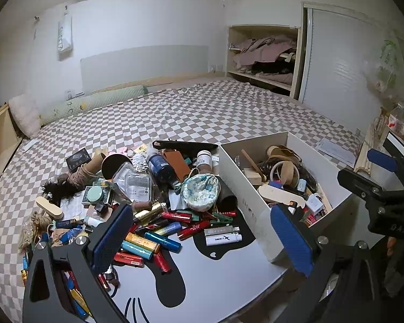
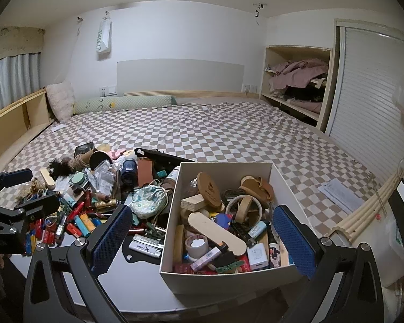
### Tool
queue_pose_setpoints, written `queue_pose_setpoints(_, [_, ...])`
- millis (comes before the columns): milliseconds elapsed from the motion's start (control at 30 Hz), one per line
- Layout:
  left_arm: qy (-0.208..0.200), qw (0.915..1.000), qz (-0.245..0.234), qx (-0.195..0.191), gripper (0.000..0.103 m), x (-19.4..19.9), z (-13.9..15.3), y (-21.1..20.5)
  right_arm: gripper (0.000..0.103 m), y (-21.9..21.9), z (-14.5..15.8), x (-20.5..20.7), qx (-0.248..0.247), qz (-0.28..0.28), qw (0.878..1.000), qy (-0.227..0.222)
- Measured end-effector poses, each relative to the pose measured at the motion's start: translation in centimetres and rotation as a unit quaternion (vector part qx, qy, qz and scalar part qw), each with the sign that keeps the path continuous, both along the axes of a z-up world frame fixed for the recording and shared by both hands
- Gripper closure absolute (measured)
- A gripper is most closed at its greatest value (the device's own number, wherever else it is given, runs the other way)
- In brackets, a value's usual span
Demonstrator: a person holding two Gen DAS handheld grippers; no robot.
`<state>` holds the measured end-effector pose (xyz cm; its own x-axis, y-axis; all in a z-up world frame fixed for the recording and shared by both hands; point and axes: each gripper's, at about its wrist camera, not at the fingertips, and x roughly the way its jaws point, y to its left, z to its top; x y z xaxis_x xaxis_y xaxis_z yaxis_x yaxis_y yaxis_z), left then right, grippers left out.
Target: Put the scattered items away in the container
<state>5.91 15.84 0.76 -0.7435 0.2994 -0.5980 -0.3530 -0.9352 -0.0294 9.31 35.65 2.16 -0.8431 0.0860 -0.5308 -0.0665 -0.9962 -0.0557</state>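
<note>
A white cardboard box (image 1: 245, 210) (image 2: 175, 210) stands on a white table, holding many items such as a wooden board (image 2: 215, 232) and tape rolls. Left of it lies a pile of scattered items: lighters (image 1: 159, 238), a white lighter (image 1: 223, 239) (image 2: 145, 247), a floral pouch (image 1: 200, 192) (image 2: 148, 202), a blue bottle (image 1: 160, 167). My left gripper (image 1: 202, 239) is open and empty above the lighters. My right gripper (image 2: 202, 242) is open and empty over the box's near part; it also shows at the right edge of the left wrist view (image 1: 377, 177).
The table (image 1: 215, 282) has black cartoon markings and stands at the foot of a bed with a checkered cover (image 2: 202, 134). A shelf with clothes (image 2: 296, 86) is at the back right. Bamboo-like tubes (image 2: 363, 218) lie at the right.
</note>
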Motion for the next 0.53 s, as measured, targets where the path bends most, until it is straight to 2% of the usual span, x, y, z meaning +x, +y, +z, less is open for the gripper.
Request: queue_pose_setpoints(533, [-0.004,1.0,0.004,0.008,0.0,-0.12,0.15,-0.05,0.0,0.47,0.16,0.07,-0.003,-0.002,1.0,-0.004])
